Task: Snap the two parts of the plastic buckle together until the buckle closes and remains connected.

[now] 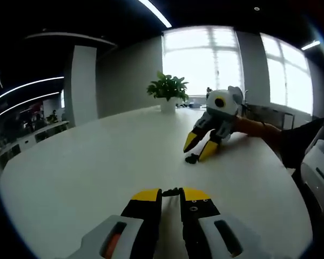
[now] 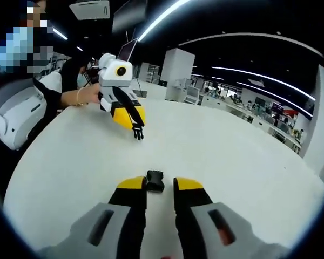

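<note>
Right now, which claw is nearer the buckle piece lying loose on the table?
Right. The right claw straddles the loose buckle piece, jaws open. The left claw is across the table, shut on the other buckle piece.

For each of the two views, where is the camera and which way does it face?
Left gripper view: rides the left gripper, closed on a buckle part; faces the windows, plant and right gripper.
Right gripper view: rides the right gripper, around the other buckle part; faces the office and left gripper.
Shared: white table, both grippers.
</note>
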A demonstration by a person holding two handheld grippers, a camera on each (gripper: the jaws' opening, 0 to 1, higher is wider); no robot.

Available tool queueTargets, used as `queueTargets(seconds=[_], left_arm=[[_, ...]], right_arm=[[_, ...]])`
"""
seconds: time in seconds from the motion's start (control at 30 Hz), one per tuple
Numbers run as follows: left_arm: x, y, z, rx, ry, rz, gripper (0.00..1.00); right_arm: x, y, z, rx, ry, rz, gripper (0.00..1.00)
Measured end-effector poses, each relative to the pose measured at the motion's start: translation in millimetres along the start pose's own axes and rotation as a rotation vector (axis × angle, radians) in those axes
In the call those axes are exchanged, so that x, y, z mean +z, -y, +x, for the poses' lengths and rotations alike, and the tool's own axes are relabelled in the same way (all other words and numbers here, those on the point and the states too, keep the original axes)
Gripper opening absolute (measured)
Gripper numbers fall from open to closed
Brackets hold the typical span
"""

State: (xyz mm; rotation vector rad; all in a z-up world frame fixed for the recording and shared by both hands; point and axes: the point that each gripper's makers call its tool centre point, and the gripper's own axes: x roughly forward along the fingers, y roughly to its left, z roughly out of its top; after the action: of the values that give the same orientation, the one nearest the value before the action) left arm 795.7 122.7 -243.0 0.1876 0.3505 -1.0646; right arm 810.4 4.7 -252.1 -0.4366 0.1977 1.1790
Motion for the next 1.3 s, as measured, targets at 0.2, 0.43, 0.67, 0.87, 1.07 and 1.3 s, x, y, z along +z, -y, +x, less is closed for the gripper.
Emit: queueTargets(seconds=[0.2,0.43,0.67,0.87,1.07,1.3], left_arm=[[-4.2,2.8,2.1,-0.014,-0.018,0.001,0.13],[-8.8,6.7,4.9,-0.034,-0.039,0.014,0.13],[-11.5,8.8,5.9,-0.044,-0.059,0.034,0.13],[-12.1,8.8,5.4,-0.043,-0.065,0.041,0.13],[-13.5,7.5,6.8,-0.052,-0.066,0.027,0.14],[-14.0,14.1,9.0,-0.101,-0.074,0.029,0.14]], right_arm=[[2.1,0.0,1.0,0.012,0.006,0.01,0.17],[4.9,-2.1,4.4,0.034,0.017,0.02,0.14],[6.3,-2.7,5.2,0.036,0.015,0.026,0.13],[7.3,-3.0,5.1,0.04,0.012,0.019,0.13],[7.9,-3.0,5.9,0.044,0.008,0.017,0.13],[8.9,-3.5,7.7,0.05,0.006,0.013,0.13]])
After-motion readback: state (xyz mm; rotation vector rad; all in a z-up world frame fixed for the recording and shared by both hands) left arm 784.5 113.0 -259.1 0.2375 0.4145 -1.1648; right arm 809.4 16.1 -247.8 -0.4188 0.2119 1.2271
